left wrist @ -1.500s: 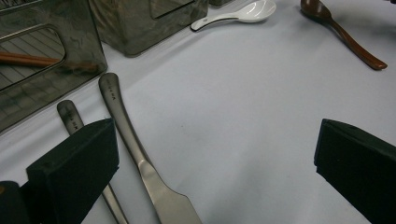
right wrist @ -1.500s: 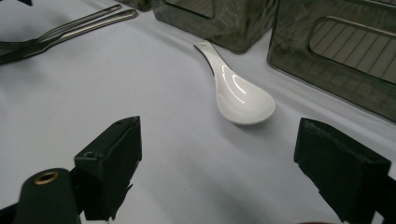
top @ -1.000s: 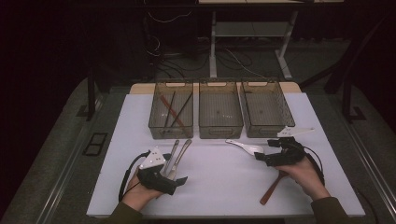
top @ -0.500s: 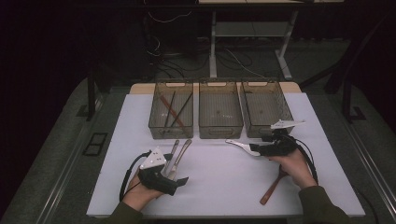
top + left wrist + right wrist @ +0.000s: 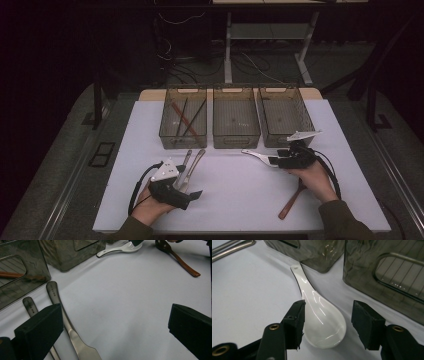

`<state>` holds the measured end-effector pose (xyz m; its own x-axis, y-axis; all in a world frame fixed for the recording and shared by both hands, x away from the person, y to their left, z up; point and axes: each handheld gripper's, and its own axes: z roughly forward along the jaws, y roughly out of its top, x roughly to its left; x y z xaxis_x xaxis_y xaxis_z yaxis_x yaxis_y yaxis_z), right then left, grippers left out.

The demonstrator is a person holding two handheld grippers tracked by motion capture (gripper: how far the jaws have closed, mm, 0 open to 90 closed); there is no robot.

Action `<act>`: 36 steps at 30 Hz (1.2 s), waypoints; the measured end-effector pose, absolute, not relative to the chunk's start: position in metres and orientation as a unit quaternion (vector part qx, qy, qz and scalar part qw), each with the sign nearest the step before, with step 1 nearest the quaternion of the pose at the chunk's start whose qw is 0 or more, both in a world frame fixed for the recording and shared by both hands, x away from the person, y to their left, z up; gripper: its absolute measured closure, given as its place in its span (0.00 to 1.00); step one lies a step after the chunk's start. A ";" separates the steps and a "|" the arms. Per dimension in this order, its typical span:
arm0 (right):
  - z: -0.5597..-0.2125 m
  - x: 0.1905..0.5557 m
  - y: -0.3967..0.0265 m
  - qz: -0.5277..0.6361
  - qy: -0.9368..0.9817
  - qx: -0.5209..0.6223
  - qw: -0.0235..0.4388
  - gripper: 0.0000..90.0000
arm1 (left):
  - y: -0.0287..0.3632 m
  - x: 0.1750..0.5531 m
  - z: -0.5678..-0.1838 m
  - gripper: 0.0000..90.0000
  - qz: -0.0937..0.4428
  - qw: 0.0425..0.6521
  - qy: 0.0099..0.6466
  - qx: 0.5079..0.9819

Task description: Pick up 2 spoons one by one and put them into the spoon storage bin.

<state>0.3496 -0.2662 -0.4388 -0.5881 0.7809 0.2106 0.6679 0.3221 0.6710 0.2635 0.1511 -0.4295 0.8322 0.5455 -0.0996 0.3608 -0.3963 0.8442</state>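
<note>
- Left side first: the left gripper (image 5: 184, 187) sits near the front-left of the white tabletop (image 5: 235, 200), jaws spread wide with nothing in them. Its own view gets two metal utensil handles (image 5: 53, 293) lying right by the left jaw, way clearer than from above.
- That same view also picks up a brown wooden spoon (image 5: 181, 261) in the distance; from the high view it's lying toward the front-right edge (image 5: 292, 200), partly under the person's right hand.
- Along the back edge stand three smoky see-through bins; the left bin (image 5: 183, 120) has long dark sticks in it, which only the high view lets you look down into.
- The white ceramic spoon (image 5: 319, 315) lies flat in front of the middle and right bins, bowl toward the right.
- The right gripper (image 5: 328, 325) has just been closing in. Its jaws are about half open with the spoon's bowl between them. The left pad looks to be at the bowl's edge, the right pad still clear, so no real grip yet.
- Room's dark: table legs and cables on the floor behind.
</note>
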 end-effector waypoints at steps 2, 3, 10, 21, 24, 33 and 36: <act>-0.439 0.350 -0.266 0.372 0.811 0.446 0.073 0.51 | 0.151 0.264 -0.430 0.00 0.097 0.478 0.273 0.829; -0.440 0.350 -0.266 0.370 0.812 0.446 0.074 0.52 | 0.151 0.264 -0.430 0.00 0.097 0.478 0.274 0.829; -0.444 0.349 -0.263 0.349 0.827 0.434 0.074 0.57 | 0.151 0.263 -0.430 0.00 0.097 0.477 0.271 0.831; -0.444 0.345 -0.259 0.337 0.846 0.405 0.079 0.70 | 0.151 0.262 -0.429 0.00 0.094 0.476 0.266 0.833; -0.444 0.343 -0.258 0.338 0.850 0.397 0.075 0.74 | 0.150 0.262 -0.429 0.00 0.095 0.476 0.264 0.834; -0.442 0.341 -0.257 0.334 0.851 0.397 0.080 0.81 | 0.151 0.262 -0.429 0.00 0.094 0.475 0.262 0.835; -0.442 0.341 -0.258 0.336 0.850 0.397 0.080 0.84 | 0.150 0.262 -0.429 0.00 0.094 0.475 0.263 0.834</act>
